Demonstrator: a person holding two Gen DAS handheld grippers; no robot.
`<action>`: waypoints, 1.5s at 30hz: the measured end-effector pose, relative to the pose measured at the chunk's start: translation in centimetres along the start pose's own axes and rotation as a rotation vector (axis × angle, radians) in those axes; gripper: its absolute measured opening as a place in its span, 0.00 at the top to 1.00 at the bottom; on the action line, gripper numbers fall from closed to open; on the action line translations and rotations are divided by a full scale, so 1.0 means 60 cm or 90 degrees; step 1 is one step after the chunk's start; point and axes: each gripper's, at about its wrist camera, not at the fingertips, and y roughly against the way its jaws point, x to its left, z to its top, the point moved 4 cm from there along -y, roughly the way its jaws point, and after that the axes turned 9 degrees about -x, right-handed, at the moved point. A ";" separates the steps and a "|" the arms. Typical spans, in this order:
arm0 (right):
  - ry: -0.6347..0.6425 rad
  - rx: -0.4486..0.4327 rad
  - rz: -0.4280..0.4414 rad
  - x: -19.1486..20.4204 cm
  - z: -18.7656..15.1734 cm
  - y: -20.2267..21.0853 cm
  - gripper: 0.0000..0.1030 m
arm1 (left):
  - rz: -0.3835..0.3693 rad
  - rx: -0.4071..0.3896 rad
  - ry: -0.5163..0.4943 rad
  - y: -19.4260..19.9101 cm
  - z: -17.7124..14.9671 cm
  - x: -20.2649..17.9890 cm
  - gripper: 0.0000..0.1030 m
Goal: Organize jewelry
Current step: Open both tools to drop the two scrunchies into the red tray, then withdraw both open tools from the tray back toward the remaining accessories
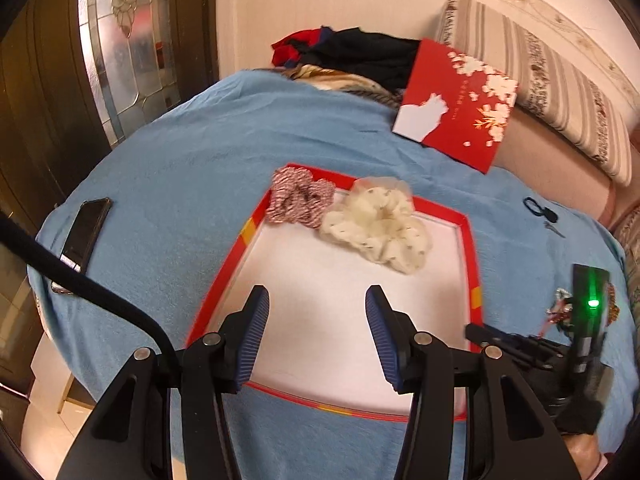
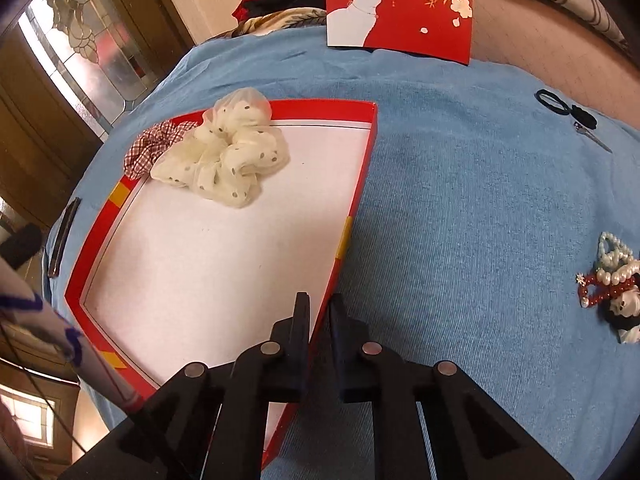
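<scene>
In the left wrist view the left gripper (image 1: pixel 316 328) hangs half open and empty over the bare white floor of the red-rimmed tray (image 1: pixel 474 256), whose far corner holds a cream scrunchie (image 1: pixel 376 228) touching a red checked scrunchie (image 1: pixel 298 200). In the right wrist view the right gripper (image 2: pixel 320 344) is pinched on the tray's right wall. Open blue cloth (image 2: pixel 460 200) runs right to the pearl beads (image 2: pixel 614 268) at the frame's edge.
</scene>
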 end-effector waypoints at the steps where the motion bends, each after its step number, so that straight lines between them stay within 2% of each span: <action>1: 0.005 0.002 0.004 0.001 0.000 0.002 0.88 | -0.004 0.000 0.001 0.006 -0.001 -0.006 0.52; 3: -0.006 -0.009 0.012 -0.006 0.000 0.020 0.84 | -0.006 -0.002 -0.003 0.018 -0.003 -0.019 0.52; 4: -0.012 -0.020 0.015 -0.013 0.000 0.037 0.72 | -0.003 -0.007 -0.011 0.027 -0.006 -0.029 0.52; 6: -0.012 -0.038 0.008 -0.026 0.001 0.066 0.61 | 0.005 -0.015 -0.028 0.043 -0.011 -0.046 0.52; 8: -0.005 -0.064 -0.008 -0.051 -0.003 0.110 0.60 | 0.010 -0.024 -0.047 0.061 -0.017 -0.068 0.52; 12: -0.010 -0.093 -0.038 -0.110 -0.026 0.182 0.50 | 0.009 -0.040 -0.076 0.096 -0.029 -0.113 0.50; 17: -0.037 -0.112 -0.095 -0.199 -0.079 0.256 0.50 | 0.000 -0.052 -0.107 0.137 -0.046 -0.177 0.50; 26: -0.108 -0.137 -0.172 -0.324 -0.172 0.338 0.49 | -0.055 -0.053 -0.154 0.202 -0.095 -0.283 0.46; 33: -0.140 -0.142 -0.203 -0.363 -0.214 0.360 0.48 | -0.074 -0.036 -0.198 0.213 -0.128 -0.337 0.45; 45: -0.143 -0.133 -0.237 -0.390 -0.244 0.361 0.43 | -0.079 -0.016 -0.200 0.204 -0.143 -0.351 0.45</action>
